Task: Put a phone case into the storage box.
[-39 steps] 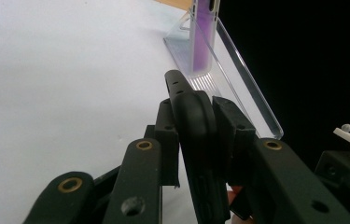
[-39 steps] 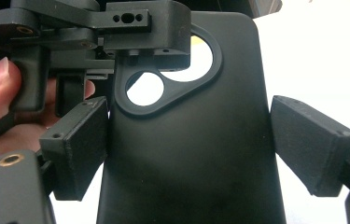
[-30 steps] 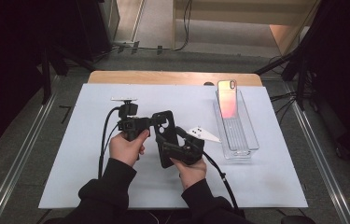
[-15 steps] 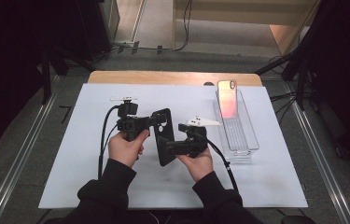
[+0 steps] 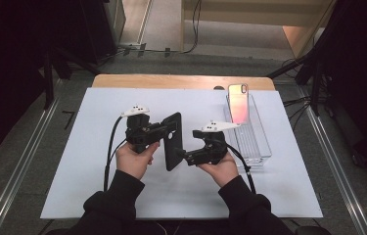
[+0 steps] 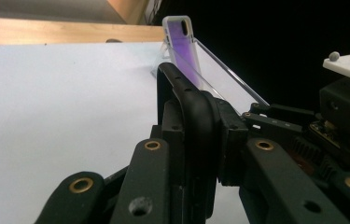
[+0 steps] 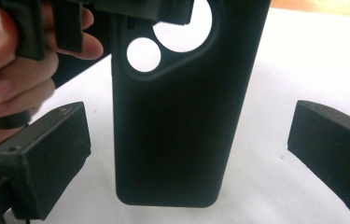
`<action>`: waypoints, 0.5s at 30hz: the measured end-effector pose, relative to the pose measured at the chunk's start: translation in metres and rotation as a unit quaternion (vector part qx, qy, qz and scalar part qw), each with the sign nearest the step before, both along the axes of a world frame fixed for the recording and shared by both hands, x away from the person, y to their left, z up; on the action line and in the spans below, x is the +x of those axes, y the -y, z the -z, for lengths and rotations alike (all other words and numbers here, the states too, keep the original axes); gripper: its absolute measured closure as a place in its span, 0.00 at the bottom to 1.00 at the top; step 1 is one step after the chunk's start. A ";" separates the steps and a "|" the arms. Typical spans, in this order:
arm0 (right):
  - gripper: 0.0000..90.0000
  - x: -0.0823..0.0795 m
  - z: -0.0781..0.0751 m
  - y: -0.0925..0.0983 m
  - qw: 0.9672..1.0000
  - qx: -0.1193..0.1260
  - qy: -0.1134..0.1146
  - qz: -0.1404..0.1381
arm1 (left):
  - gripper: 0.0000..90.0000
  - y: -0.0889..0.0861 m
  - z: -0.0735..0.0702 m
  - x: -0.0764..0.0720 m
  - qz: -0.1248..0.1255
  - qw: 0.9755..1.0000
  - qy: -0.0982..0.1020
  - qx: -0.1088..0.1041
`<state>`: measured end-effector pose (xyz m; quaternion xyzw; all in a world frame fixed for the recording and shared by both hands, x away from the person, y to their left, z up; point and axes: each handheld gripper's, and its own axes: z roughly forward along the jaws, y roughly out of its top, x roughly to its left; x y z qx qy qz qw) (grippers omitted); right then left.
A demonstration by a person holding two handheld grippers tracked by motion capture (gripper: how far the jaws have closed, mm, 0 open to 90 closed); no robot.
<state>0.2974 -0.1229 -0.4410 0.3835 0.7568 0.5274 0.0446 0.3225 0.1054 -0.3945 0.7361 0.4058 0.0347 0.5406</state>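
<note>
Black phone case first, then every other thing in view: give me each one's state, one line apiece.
Black phone case: empty, upright on edge, clamped by the left gripper.
Left gripper: shut on the case.
Right gripper: jaws just opened wide, pads clear of the case.
Pink phone case: leaning upright in the tray.
Clear tray: resting on the white sheet.

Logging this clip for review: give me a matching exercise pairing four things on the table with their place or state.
1. left gripper
2. right gripper
3. black phone case
4. pink phone case

A. leaning upright in the clear tray
B. open, jaws apart either side of a case
C. shut on a case's edge
D. held up off the white mat

Pairs: 1-C, 2-B, 3-D, 4-A
</note>
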 end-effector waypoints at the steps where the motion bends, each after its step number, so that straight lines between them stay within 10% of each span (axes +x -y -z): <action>1: 0.00 0.000 0.000 0.001 1.000 0.001 -0.002 -0.001 | 0.87 0.000 0.001 -0.001 0.000 1.000 0.005 0.001; 15: 0.00 0.005 -0.002 0.002 1.000 0.005 -0.028 -0.007 | 0.87 0.011 0.012 -0.015 0.022 1.000 0.011 -0.015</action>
